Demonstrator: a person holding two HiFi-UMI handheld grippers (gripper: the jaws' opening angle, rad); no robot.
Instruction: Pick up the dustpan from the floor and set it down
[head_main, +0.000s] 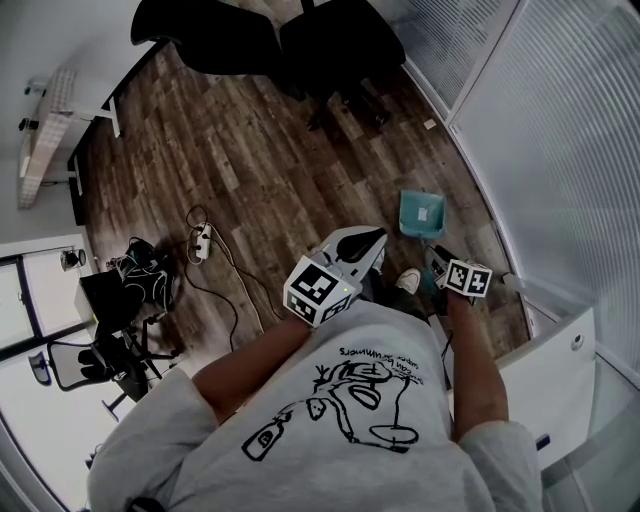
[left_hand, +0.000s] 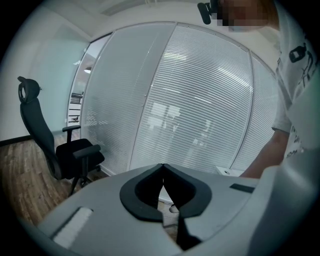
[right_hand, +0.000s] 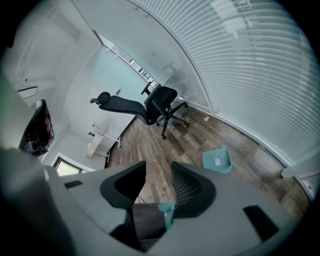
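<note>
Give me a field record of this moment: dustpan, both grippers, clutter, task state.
dustpan: teal, lying on the wood floor near the blinds wall, untouched
left gripper: jaws together, nothing between
right gripper: jaws apart, gripping nothing; small teal bit at one jaw's base, unclear what
office chairs: two, black, beyond the dustpan
power strip: on the floor with cables
task state: dustpan not yet picked up

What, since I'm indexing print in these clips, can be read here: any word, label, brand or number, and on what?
T-shirt: printed lines beside a drawing, too blurred to read.
Dustpan: white label, too small to read.
Marker cubes: square patterns only, no words.
Nothing else legible.
</note>
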